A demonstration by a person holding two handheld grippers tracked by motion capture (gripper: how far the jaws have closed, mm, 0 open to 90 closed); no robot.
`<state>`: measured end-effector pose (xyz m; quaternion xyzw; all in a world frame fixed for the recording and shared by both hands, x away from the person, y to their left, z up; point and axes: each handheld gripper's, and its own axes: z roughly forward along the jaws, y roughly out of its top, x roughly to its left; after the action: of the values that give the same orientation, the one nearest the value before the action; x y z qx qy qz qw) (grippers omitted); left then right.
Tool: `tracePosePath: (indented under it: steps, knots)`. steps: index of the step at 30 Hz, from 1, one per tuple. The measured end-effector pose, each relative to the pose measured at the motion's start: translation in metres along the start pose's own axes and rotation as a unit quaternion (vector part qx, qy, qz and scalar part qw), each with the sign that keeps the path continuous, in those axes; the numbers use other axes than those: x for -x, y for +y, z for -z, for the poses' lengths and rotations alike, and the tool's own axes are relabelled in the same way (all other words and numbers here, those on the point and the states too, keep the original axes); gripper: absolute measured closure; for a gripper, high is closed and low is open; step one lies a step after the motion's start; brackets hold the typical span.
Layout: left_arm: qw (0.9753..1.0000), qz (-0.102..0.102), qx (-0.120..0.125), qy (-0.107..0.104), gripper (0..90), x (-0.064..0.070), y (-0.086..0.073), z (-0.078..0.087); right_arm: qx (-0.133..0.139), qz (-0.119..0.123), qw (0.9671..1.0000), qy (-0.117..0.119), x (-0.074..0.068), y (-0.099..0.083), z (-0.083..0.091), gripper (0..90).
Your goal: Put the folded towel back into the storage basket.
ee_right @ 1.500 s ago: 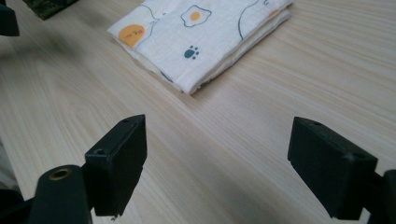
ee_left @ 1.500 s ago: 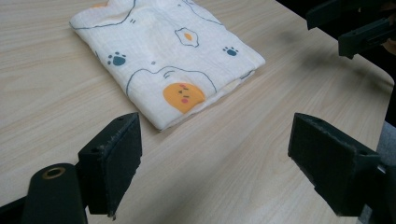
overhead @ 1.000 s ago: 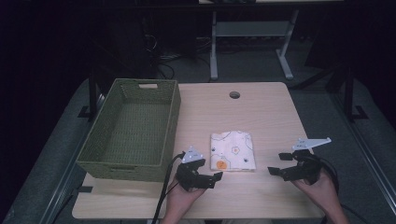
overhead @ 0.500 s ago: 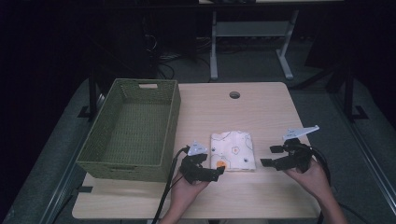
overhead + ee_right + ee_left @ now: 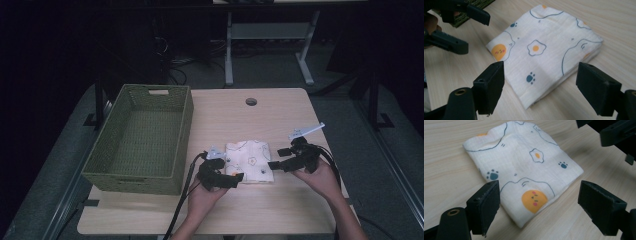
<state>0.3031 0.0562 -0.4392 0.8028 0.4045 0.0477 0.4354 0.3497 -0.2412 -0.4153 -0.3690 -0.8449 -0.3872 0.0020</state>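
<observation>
Green wicker basket [image 5: 137,142] on wooden table [image 5: 280,112].

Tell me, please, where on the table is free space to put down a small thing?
The far part of the wooden table is bare, between the green basket and the right edge, around the round hole. The near part is crowded: the folded cloth lies between the left gripper and right gripper.

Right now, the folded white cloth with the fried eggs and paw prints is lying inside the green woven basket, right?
Not quite. The folded white cloth with fried eggs and paw prints lies on the light wooden table, beside the green woven basket, as the high view shows.
</observation>
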Motion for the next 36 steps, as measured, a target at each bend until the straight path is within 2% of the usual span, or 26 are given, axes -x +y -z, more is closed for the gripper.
tracePosePath:
  steps: [5, 8, 15, 18, 22, 26, 33, 36]
  knots:
    - [1.0000, -0.006, -0.004, 0.003, 20.2, 0.004, 0.006, -0.007, -0.004, -0.003, 1.0000, 0.005, 0.006, 0.015, -0.008, 22.5]
    - [1.0000, -0.002, -0.007, 0.005, 21.5, 0.004, 0.007, -0.011, -0.010, -0.004, 0.9999, 0.006, 0.009, 0.022, -0.015, 22.6]
    - [0.9996, 0.000, -0.025, 0.014, 23.7, 0.001, 0.004, -0.017, -0.022, -0.014, 0.9996, 0.006, 0.020, 0.031, -0.030, 23.4]
    - [0.9991, -0.005, -0.033, 0.025, 27.9, 0.000, 0.003, -0.019, -0.029, -0.017, 0.9994, 0.000, 0.025, 0.034, -0.036, 23.9]
    - [0.9986, -0.001, -0.042, 0.031, 30.8, -0.004, -0.001, -0.021, -0.030, -0.026, 0.9992, -0.004, 0.031, 0.035, -0.043, 24.6]
    - [0.9981, 0.005, -0.051, 0.034, 35.6, -0.006, -0.003, -0.024, -0.037, -0.024, 0.9989, -0.015, 0.033, 0.037, -0.049, 25.2]
    - [0.9967, 0.004, -0.063, 0.050, 41.2, -0.009, -0.005, -0.028, -0.055, -0.013, 0.9965, -0.061, 0.036, 0.042, -0.062, 30.8]
    - [0.9966, 0.003, -0.062, 0.054, 43.7, -0.009, -0.004, -0.029, -0.056, -0.008, 0.9963, -0.065, 0.034, 0.043, -0.066, 32.6]
